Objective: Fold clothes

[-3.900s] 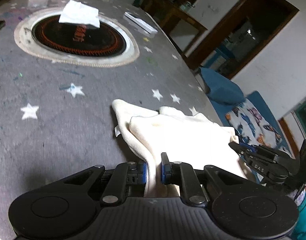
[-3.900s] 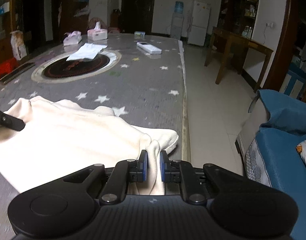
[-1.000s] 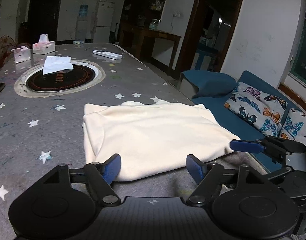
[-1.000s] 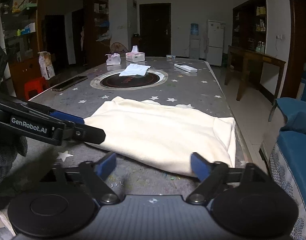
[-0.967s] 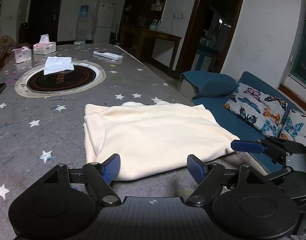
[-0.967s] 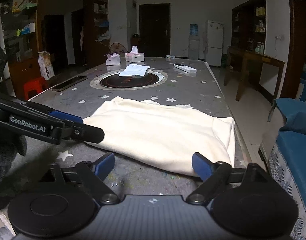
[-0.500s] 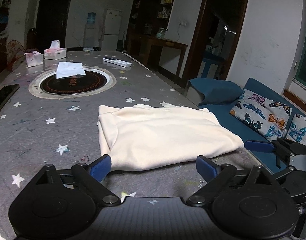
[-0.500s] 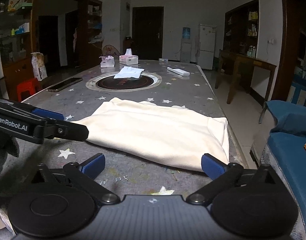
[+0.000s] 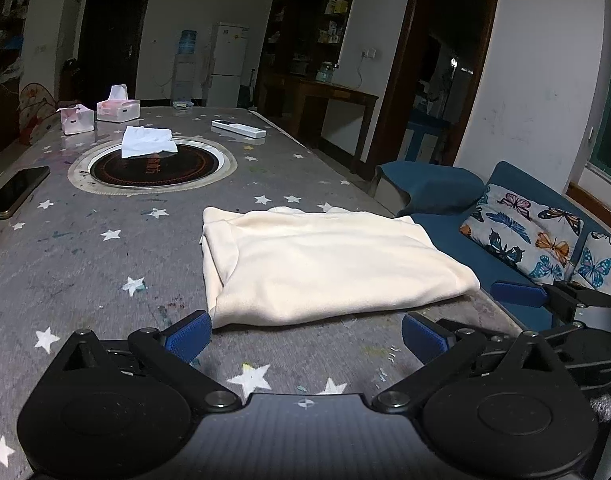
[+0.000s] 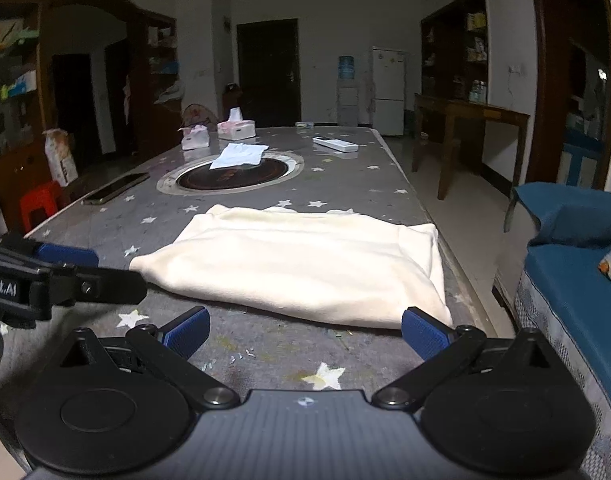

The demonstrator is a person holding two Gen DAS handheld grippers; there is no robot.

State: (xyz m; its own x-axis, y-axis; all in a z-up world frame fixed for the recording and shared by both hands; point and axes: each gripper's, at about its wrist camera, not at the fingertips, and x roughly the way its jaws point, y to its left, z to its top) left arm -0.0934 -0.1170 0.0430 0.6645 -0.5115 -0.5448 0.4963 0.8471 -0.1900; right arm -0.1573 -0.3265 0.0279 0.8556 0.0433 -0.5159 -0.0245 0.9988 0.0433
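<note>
A cream garment (image 9: pixel 325 264) lies folded into a flat rectangle on the grey star-patterned table (image 9: pixel 85 264), near its right edge; it also shows in the right wrist view (image 10: pixel 305 264). My left gripper (image 9: pixel 305 334) is open and empty, held just short of the garment's near edge. My right gripper (image 10: pixel 305 334) is open and empty, also just short of that edge. Neither touches the cloth. The right gripper's fingers (image 9: pixel 545 296) show at the right of the left wrist view; the left gripper's fingers (image 10: pixel 65 276) show at the left of the right wrist view.
A round black hotplate (image 9: pixel 153 166) with a white cloth (image 9: pixel 147 142) sits mid-table. Behind it are two tissue boxes (image 9: pixel 117 108) and a white remote (image 9: pixel 239 128). A phone (image 9: pixel 13 192) lies at the left edge. A blue sofa (image 9: pixel 485 232) with butterfly cushions stands right of the table.
Both grippers held the garment 3.9 s ago and have let go. Over the last second both have opened wider and drawn back from the folded garment, which lies still.
</note>
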